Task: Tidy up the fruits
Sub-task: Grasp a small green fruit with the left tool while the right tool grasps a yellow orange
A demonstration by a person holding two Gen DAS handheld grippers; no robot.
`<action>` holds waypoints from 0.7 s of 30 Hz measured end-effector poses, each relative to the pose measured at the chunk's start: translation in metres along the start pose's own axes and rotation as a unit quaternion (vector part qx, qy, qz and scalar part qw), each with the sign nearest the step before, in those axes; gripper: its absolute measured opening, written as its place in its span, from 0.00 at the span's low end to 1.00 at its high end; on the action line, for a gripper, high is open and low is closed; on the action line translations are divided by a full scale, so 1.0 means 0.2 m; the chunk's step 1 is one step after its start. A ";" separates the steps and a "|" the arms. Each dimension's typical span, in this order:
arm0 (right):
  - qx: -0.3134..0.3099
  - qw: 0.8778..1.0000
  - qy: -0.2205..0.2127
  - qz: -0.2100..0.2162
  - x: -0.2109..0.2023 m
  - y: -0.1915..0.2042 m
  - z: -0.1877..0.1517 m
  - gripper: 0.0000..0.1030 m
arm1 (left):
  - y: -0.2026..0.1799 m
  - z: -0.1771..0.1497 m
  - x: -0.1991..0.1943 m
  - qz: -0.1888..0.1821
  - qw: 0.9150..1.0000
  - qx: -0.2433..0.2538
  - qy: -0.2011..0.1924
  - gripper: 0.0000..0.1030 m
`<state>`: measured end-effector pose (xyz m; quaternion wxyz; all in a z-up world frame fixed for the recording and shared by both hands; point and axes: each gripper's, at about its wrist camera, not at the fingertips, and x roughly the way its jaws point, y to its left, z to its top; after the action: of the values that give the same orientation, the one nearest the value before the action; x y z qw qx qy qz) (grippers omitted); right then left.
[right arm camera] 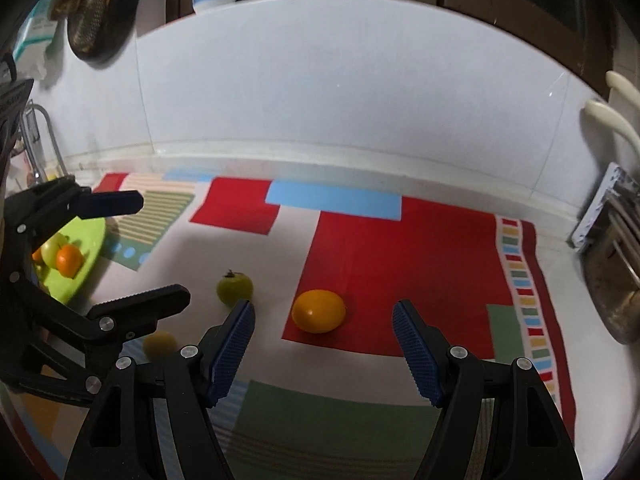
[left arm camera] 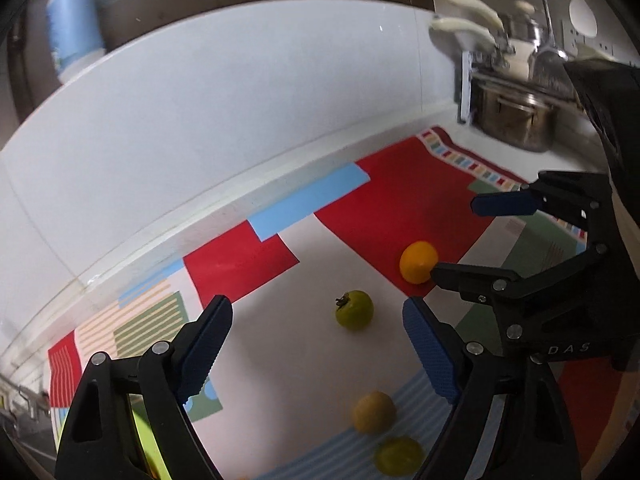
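The orange fruit [right arm camera: 318, 311] lies on a red patch of the patterned mat [right arm camera: 400, 240], just ahead of the right gripper [right arm camera: 323, 344], whose jaws stand apart with nothing between them. Beside the orange fruit sits a green fruit [right arm camera: 235, 288] with a dark stem — on the mat's pale part. The left gripper [left arm camera: 318, 344] hangs over the green fruit, jaws wide and empty. Farther from the orange fruit, a green plate [right arm camera: 86, 248] holds more fruit.
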<state>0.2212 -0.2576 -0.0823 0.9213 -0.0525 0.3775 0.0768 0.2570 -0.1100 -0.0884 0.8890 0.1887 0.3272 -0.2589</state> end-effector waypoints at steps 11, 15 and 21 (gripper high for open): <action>0.000 0.999 0.039 0.025 0.20 -0.04 0.00 0.60 | 0.03 0.00 0.23 -0.055 0.997 -0.012 0.056 0.67; 0.003 0.999 0.046 0.029 0.25 -0.05 -0.01 0.55 | 0.03 0.00 0.29 -0.074 0.995 -0.023 0.068 0.59; 0.008 0.997 0.051 0.050 0.28 -0.05 -0.01 0.42 | 0.02 -0.01 0.34 -0.095 0.991 -0.037 0.085 0.34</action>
<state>0.2612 -0.2628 -0.1220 0.8960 -0.0301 0.4271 0.1174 0.3037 -0.1285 -0.1350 0.8358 0.1455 0.4270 -0.3129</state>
